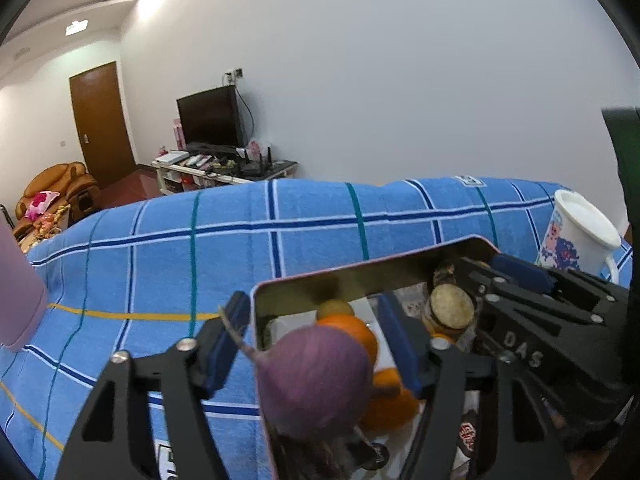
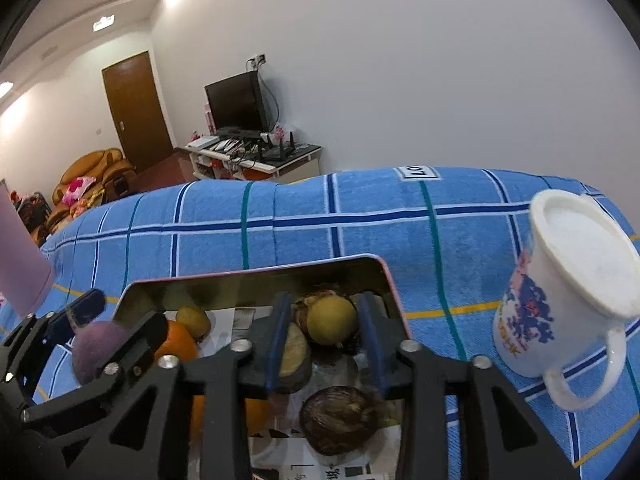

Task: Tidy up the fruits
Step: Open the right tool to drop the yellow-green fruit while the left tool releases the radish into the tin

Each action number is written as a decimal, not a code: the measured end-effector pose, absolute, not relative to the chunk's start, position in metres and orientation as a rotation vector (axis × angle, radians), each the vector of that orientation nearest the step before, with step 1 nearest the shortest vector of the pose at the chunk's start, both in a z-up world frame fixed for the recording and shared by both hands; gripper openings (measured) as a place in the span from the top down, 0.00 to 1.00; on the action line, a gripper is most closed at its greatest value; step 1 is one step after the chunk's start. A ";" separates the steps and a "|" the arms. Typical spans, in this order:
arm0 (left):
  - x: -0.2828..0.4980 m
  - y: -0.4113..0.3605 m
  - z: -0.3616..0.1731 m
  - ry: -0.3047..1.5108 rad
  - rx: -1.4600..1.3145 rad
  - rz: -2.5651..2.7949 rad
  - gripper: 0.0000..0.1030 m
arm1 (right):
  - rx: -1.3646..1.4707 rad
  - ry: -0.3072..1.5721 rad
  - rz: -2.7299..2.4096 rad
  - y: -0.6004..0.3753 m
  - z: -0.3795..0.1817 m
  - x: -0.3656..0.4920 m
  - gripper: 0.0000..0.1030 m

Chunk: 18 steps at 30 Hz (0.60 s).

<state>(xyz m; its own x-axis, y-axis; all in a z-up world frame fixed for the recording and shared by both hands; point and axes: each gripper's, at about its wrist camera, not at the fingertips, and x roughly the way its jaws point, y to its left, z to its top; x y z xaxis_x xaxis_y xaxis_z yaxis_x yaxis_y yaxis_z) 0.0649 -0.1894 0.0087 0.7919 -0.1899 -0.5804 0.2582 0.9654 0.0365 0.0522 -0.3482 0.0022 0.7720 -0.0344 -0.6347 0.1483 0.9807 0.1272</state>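
Ahead of the 2 grippers sits 1 metal tin [image 2: 384, 276] on 1 blue checked cloth [image 2: 280, 236]. Between the left gripper's fingers: 1 purple round fruit [image 1: 316, 376]. Just beyond it lie at least 2 oranges [image 1: 352, 330] and 1 small yellow-brown fruit [image 2: 194, 320]. Between the right gripper's fingers: 1 yellow-green fruit [image 2: 332, 318]; just below it, 1 dark brown fruit [image 2: 340, 418]. To the right of the tools stands 1 white mug [image 2: 560, 292]; to the left, 1 pink cup [image 2: 20, 260].

Blue plaid cloth [image 2: 304, 236] covers table; white printed mug [image 2: 560, 304] on its right part, pink cup [image 2: 20, 256] at left edge, TV [image 2: 236, 100] beyond.
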 end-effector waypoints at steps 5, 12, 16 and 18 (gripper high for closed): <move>0.057 -0.184 0.015 0.569 0.108 -0.228 0.22 | 0.246 0.671 -0.051 -0.357 0.004 0.045 0.56; 0.053 -0.175 0.016 0.555 0.065 -0.230 0.01 | 0.384 0.619 0.019 -0.372 0.004 0.028 0.52; 0.044 -0.189 0.013 0.533 0.141 -0.255 0.00 | 0.351 0.551 -0.025 -0.363 0.010 0.017 0.32; 0.042 -0.195 0.010 0.532 0.180 -0.247 0.00 | 0.277 0.511 -0.073 -0.351 0.014 0.010 0.32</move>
